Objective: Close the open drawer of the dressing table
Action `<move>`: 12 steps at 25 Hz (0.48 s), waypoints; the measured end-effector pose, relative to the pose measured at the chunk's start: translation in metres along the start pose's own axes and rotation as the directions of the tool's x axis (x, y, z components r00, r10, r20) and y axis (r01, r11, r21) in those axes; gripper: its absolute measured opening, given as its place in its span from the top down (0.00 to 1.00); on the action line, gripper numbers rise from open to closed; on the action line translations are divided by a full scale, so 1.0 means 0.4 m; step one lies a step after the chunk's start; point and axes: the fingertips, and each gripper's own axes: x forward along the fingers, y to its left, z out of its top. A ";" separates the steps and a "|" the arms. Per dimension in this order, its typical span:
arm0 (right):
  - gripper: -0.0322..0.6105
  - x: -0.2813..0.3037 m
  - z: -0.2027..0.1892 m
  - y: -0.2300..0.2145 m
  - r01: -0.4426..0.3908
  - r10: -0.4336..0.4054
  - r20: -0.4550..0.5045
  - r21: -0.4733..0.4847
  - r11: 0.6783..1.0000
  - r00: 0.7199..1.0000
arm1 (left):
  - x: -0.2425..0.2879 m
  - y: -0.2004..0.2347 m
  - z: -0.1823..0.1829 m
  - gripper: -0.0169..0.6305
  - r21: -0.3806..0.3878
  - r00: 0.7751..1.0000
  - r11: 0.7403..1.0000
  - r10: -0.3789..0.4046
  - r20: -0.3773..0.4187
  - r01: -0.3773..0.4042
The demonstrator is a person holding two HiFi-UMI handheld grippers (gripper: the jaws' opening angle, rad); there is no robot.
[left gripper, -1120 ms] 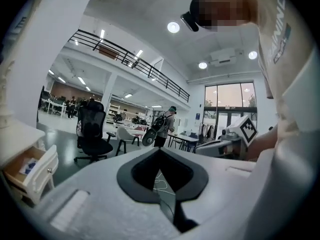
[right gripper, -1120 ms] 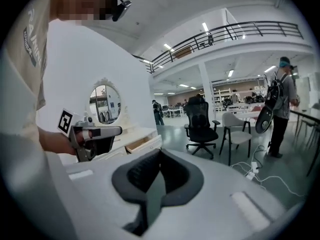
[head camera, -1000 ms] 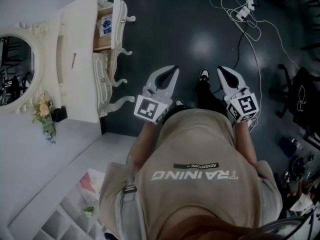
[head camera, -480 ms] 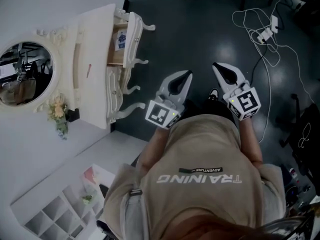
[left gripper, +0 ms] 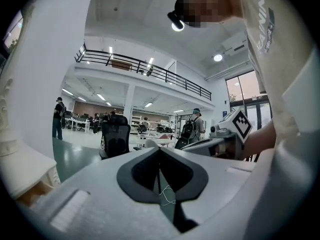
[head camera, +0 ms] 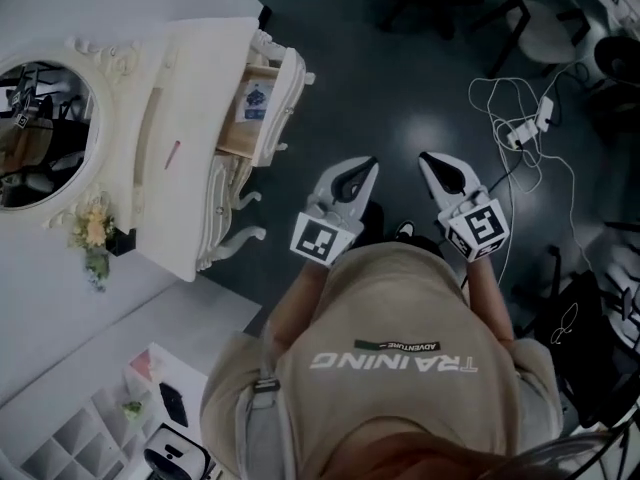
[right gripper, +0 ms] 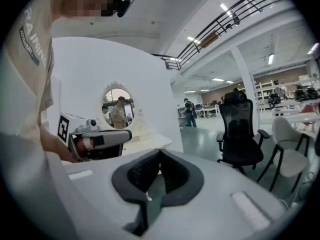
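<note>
The white dressing table (head camera: 190,118) stands at the left of the head view, its round mirror (head camera: 40,133) against the wall. Its upper drawer (head camera: 262,108) is pulled out, with something blue and white inside. My left gripper (head camera: 370,163) is shut and empty, held low in front of the person's body, to the right of and below the drawer. My right gripper (head camera: 425,158) is beside it, also shut and empty. In the left gripper view the jaws (left gripper: 160,150) meet with nothing between them. In the right gripper view the jaws (right gripper: 160,151) are closed, with the mirror (right gripper: 117,106) beyond.
Cables and a power strip (head camera: 520,133) lie on the dark floor to the right. Office chairs (head camera: 545,28) stand at the far right. A bunch of flowers (head camera: 90,233) sits on the table's corner. A white shelf unit (head camera: 90,433) is at the bottom left.
The head view has swung, so the dressing table sits a little further right and lower. Both grippers stay shut, side by side, slightly nearer the table. The drawer is still pulled out.
</note>
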 end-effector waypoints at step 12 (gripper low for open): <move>0.95 0.460 0.089 0.039 -0.193 0.156 -0.220 -0.157 0.969 0.963 | -0.020 0.505 -0.036 0.97 0.018 0.977 0.977 0.211 0.001 -0.211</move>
